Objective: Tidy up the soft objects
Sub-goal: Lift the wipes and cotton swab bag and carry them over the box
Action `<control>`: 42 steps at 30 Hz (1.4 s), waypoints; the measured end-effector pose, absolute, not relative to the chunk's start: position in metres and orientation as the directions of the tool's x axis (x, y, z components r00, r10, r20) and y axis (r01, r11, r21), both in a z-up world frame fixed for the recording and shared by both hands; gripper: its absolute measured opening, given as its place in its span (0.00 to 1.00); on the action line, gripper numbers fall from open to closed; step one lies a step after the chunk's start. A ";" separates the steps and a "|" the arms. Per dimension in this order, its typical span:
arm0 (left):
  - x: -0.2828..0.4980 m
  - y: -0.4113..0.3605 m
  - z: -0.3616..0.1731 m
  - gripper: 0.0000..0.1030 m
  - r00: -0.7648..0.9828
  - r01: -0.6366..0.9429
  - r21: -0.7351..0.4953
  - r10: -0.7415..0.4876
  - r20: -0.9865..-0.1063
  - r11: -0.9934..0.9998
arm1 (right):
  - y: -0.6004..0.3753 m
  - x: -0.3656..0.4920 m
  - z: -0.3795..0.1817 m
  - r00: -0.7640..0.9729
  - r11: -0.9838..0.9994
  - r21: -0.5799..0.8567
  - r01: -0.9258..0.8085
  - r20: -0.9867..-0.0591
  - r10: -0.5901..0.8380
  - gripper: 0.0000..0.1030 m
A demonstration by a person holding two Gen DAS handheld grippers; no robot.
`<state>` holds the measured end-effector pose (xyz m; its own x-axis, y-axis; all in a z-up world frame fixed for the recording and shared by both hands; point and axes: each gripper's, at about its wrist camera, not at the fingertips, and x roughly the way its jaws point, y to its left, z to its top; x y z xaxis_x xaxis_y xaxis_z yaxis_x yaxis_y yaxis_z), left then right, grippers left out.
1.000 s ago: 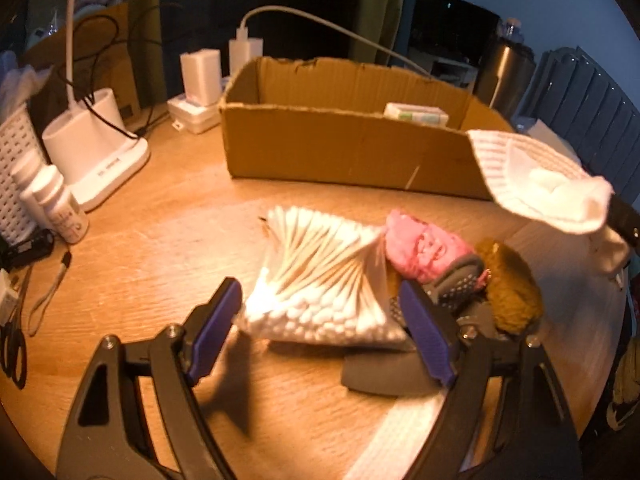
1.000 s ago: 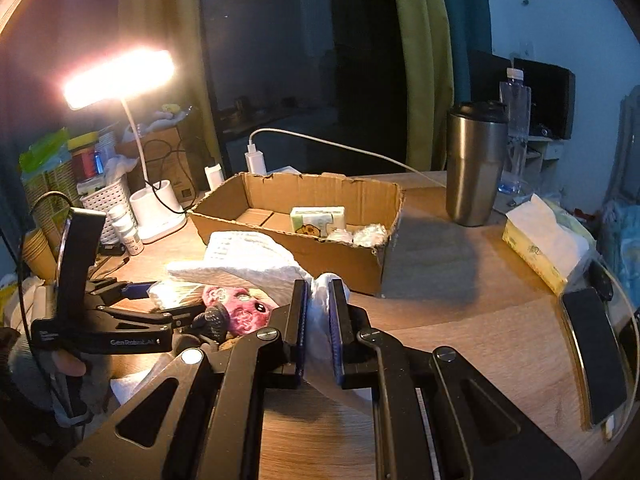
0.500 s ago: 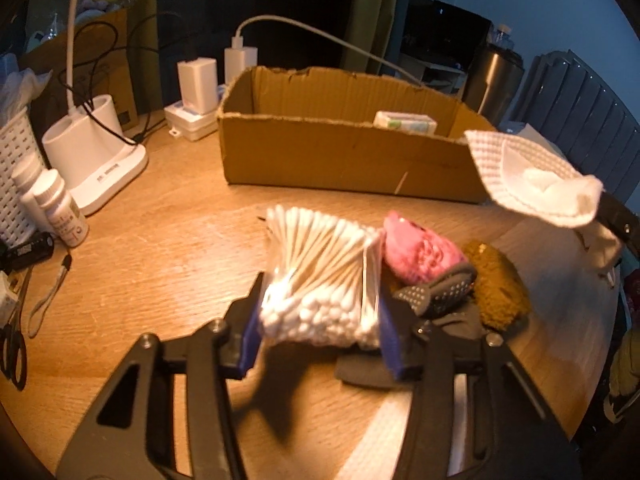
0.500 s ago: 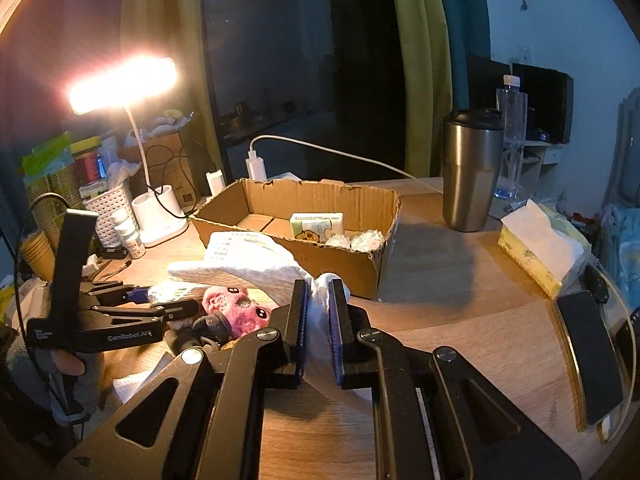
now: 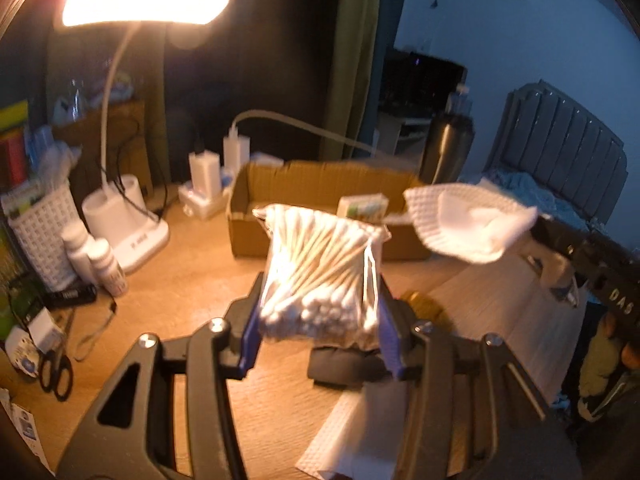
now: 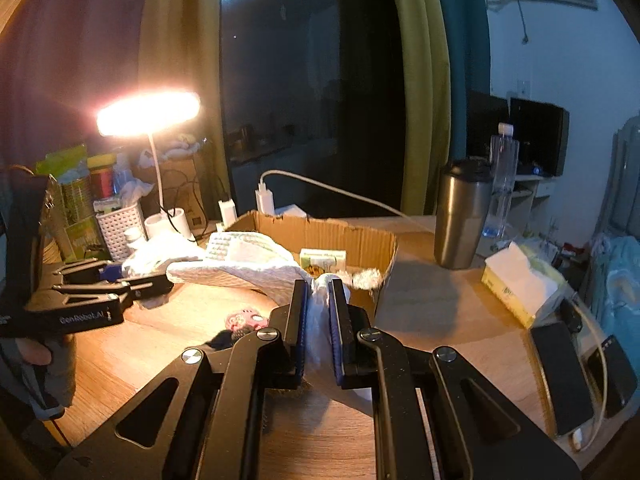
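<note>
The left gripper has clamped the bag of cotton swabs and lifted it off the tabletop toward the far cardboard box, while the right gripper stays clenched on a white sock.

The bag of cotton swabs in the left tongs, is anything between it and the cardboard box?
Nothing visible blocks it. The bag of cotton swabs hangs clamped in the left tongs, with only bare table before the cardboard box. The white sock hangs off to the right.

One cardboard box, two white bottles, one tumbler.
</note>
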<state>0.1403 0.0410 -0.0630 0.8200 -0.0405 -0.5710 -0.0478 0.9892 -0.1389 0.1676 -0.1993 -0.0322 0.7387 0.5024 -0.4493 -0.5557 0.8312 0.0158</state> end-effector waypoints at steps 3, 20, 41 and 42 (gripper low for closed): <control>0.134 0.037 -0.047 0.48 0.843 -0.029 -0.132 -0.047 -0.537 0.991 | -0.200 0.161 -0.023 0.749 0.831 0.004 -0.556 -0.431 0.503 0.11; 0.131 0.020 0.010 0.48 0.901 0.029 -0.106 -0.071 -0.428 0.994 | -0.203 0.155 0.025 0.805 0.842 -0.054 -0.536 -0.333 0.491 0.11; 0.156 0.027 0.063 0.48 0.955 0.032 -0.091 -0.057 -0.292 0.995 | -0.192 0.185 0.063 0.831 0.845 -0.095 -0.526 -0.267 0.488 0.11; 0.158 0.028 0.064 0.48 0.955 0.031 -0.093 -0.057 -0.292 0.995 | -0.191 0.188 0.063 0.831 0.845 -0.096 -0.526 -0.266 0.488 0.11</control>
